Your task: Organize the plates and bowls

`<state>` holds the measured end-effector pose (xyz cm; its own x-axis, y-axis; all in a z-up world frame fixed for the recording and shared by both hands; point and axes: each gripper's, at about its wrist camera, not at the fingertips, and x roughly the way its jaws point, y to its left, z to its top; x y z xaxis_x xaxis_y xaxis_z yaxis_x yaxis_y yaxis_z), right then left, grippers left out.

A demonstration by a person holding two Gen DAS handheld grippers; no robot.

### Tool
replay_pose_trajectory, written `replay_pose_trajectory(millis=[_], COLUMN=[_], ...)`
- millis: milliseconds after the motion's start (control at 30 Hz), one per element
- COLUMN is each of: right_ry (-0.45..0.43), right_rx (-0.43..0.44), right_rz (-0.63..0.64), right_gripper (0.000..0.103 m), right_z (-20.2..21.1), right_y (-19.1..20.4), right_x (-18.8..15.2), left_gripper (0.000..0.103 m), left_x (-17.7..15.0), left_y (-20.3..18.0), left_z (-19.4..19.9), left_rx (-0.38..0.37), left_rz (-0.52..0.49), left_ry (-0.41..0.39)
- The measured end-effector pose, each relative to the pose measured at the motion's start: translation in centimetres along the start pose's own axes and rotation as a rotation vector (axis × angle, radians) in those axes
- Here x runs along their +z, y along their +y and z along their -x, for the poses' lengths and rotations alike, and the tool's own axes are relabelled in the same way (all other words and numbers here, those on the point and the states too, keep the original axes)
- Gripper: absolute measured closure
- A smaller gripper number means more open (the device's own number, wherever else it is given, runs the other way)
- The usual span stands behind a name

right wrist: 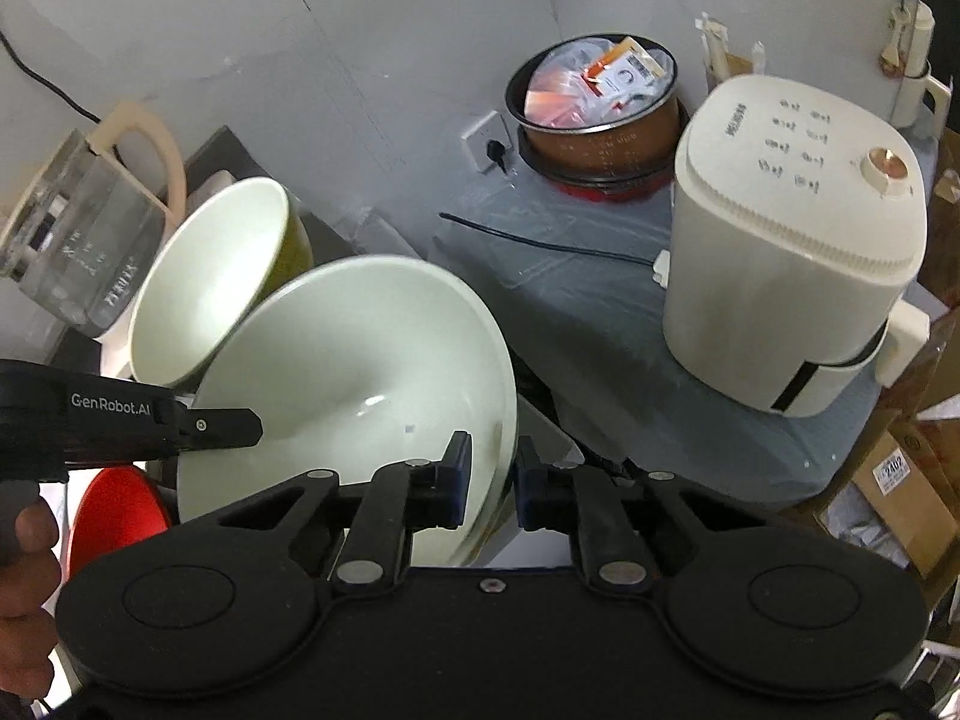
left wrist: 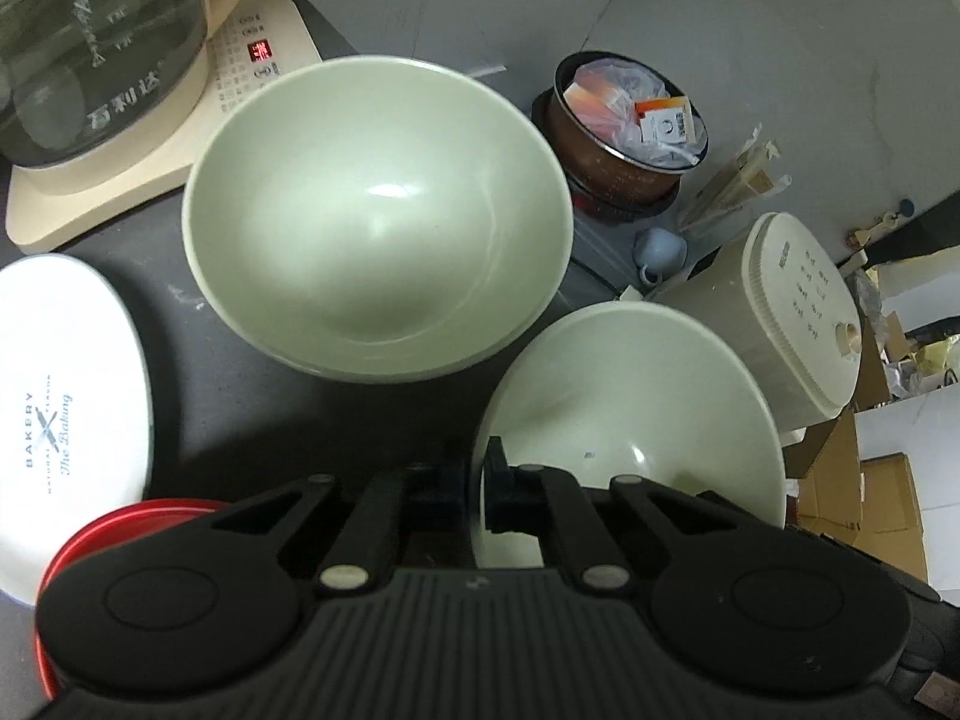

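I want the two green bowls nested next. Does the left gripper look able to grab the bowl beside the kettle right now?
Probably not yet: the left gripper is shut on the rim of the tilted bowl. The other bowl sits straight ahead with nothing lying between, so only the busy fingers hold it back.

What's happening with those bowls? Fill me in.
Both grippers clamp one pale green bowl by opposite sides of its rim: the left hand-held gripper and the right hand-held gripper. It is tilted beside a second green bowl on the dark counter, near a white plate and a red dish.
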<state>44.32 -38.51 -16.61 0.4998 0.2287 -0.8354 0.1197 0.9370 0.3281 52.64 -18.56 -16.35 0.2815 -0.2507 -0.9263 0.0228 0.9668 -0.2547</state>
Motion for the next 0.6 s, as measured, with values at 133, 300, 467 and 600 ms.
replay_pose_trajectory(millis=[133,300,467,600], right_ry=[-0.027,-0.075,-0.11,-0.126], right_rx=[0.017,0.032,0.055,0.063], right_rz=[0.016,0.046,0.079,0.115], right_gripper=[0.088,0.088,0.088,0.088], right_z=[1.4,3.7,5.3,6.0], right_y=[0.2,0.8,1.4,2.5], right_x=[0.5,1.3,1.8,2.0], left_gripper=[0.099,0.099,0.098,0.099], left_x=[0.1,0.3,0.0,-0.2], left_y=[-0.4,-1.0,-1.0,-0.4], left_z=[1.7,4.3,7.1,8.5], left_rx=[-0.013,-0.032,-0.054,-0.059], left_rz=[-0.001,0.001,0.002,0.031], left_ry=[-0.027,-0.075,-0.119,-0.142])
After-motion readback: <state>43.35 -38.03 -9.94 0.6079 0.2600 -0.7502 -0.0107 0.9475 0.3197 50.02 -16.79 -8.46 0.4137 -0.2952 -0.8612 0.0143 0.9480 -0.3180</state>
